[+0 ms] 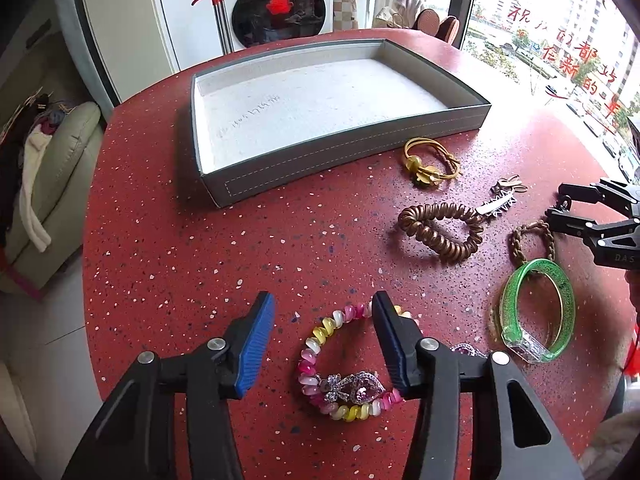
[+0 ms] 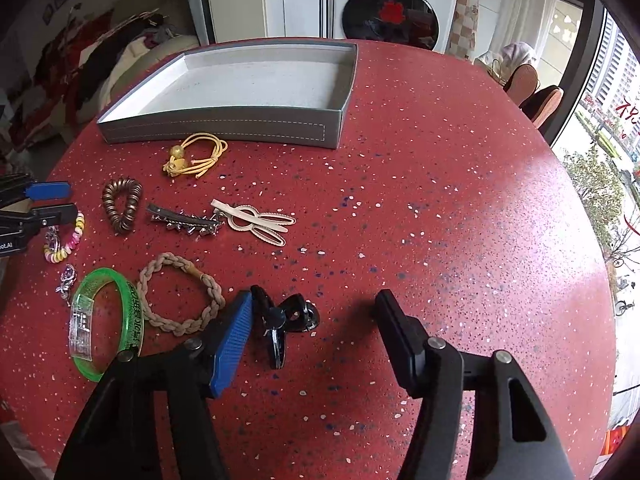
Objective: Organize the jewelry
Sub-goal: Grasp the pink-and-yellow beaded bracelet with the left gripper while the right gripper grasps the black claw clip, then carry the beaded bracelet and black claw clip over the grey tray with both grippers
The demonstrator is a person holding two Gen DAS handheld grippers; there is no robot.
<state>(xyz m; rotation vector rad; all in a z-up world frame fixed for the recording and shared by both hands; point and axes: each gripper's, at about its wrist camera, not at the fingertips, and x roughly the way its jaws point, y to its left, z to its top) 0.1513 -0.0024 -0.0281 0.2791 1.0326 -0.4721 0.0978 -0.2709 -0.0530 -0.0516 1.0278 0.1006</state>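
My left gripper (image 1: 323,300) points down at the red table, jaws open around a pink and yellow spiral bracelet (image 1: 316,332) with a crystal charm. Its right finger overlaps the bracelet's right side; the left pad stands apart from it. My right gripper (image 2: 315,296) is open over a black claw clip (image 2: 280,320), which lies close to the blue left pad with a wide gap to the right finger. The grey tray (image 1: 344,148) with a white lining stands empty at the far side, also in the right wrist view (image 2: 224,126).
On the table lie a yellow hair tie (image 2: 196,156), a brown spiral tie (image 2: 120,188), a spiked clip (image 2: 184,220), a bunny clip (image 2: 256,220), a braided tie (image 2: 176,258) and a green bangle (image 2: 130,312). A washing machine (image 1: 280,4) stands beyond.
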